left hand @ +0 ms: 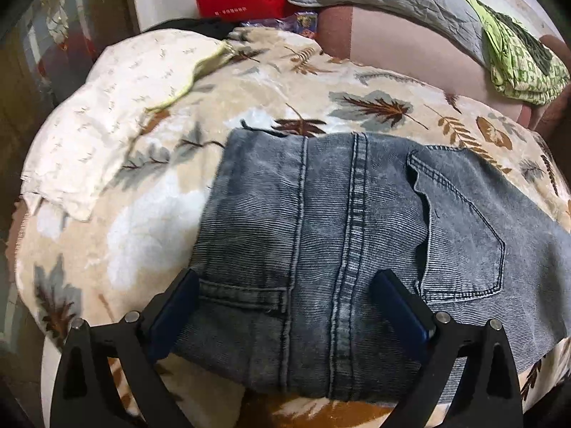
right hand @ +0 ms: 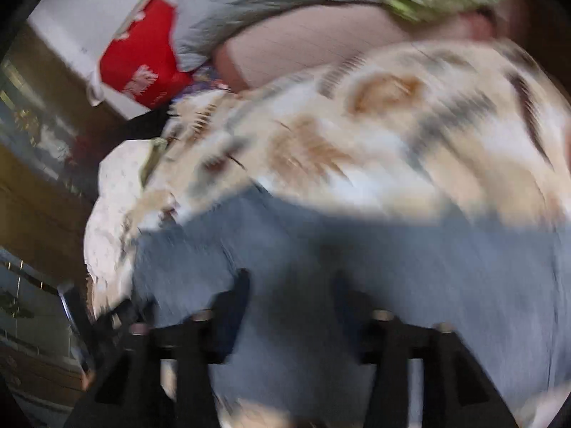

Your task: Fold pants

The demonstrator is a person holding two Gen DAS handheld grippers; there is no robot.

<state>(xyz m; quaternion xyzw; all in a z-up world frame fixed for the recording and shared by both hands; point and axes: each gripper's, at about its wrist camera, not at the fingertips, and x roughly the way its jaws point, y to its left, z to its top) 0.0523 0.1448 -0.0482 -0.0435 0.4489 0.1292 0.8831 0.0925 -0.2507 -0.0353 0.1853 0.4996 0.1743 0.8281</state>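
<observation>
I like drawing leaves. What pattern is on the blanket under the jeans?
The blanket is cream with brown and grey leaves, clearest in the left wrist view.

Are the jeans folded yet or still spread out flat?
Folded at least once: in the left wrist view the jeans form a compact block on the blanket, one layer overlapping the back pocket. The right view is too blurred to add more.

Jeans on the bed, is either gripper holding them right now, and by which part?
Left gripper is open over the jeans' near edge, holding nothing. Right gripper view is too blurred to tell.
</observation>
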